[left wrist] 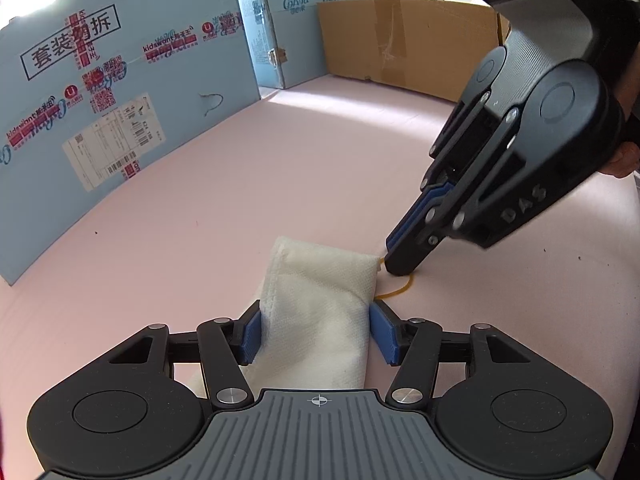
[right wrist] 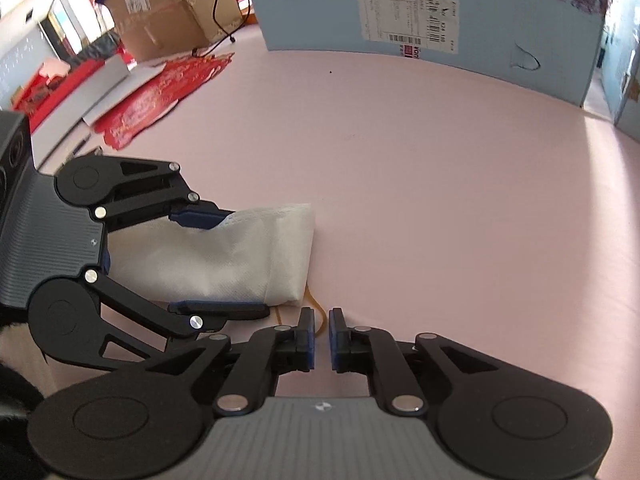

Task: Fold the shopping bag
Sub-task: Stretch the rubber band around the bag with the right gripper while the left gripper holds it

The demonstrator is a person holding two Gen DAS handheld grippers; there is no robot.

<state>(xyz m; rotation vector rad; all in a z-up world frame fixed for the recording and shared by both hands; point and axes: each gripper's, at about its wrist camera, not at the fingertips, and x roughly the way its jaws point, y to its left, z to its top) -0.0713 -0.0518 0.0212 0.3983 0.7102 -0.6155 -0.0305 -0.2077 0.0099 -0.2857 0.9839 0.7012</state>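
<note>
— Left wrist view: the left gripper is straddling a folded white shopping bag lying on the pink tabletop, its blue pads pressing against the bundle's two sides. Are you seeing that too?

— Yes, and the right wrist view is showing the same grip side-on: the left gripper is clamping the shopping bag from both flanks, near the picture's lower left.

— And the right gripper?

— It is pointing steeply down, tips just beside the bag's far corner, over a thin yellow rubber band lying on the table. From its own camera, the right gripper is standing with only a narrow gap between its pads, the rubber band running just ahead of that gap; I cannot tell whether the pads are touching it.

— What is each camera catching alone?

— The left one is taking in a brown cardboard panel at the back and a person's hand behind the right gripper. The right one is showing red packaging and a brown box off to the left.

— Room to move?

— A blue printed cardboard wall is hemming in the table's far side. Between it and the bag, pink surface is lying open, broadest to the bag's right in the right wrist view.
</note>
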